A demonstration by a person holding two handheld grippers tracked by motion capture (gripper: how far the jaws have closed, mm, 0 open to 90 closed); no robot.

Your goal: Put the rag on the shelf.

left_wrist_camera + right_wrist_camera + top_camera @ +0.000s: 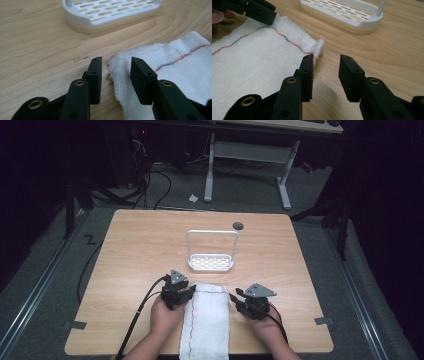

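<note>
A white towel (206, 320) lies flat on the wooden counter (130, 255), running from the near edge toward the middle, with a line of coloured stitching down its left side. Beyond its far end stands a white slotted rack (210, 262) with a tall wire hoop — near the towel but apart from it.

The left gripper (116, 73) sits at the towel's far left corner. Its fingers (96, 75) are apart, and the corner's edge lies in the gap between them — not pinched.

The right gripper (325, 73) sits at the far right corner, fingers (307, 75) likewise apart. The left one rests right against the towel's rolled corner; the right one is over bare wood. A hand (165, 317) holds the left gripper, and another hand (267, 330) holds the right.
</note>
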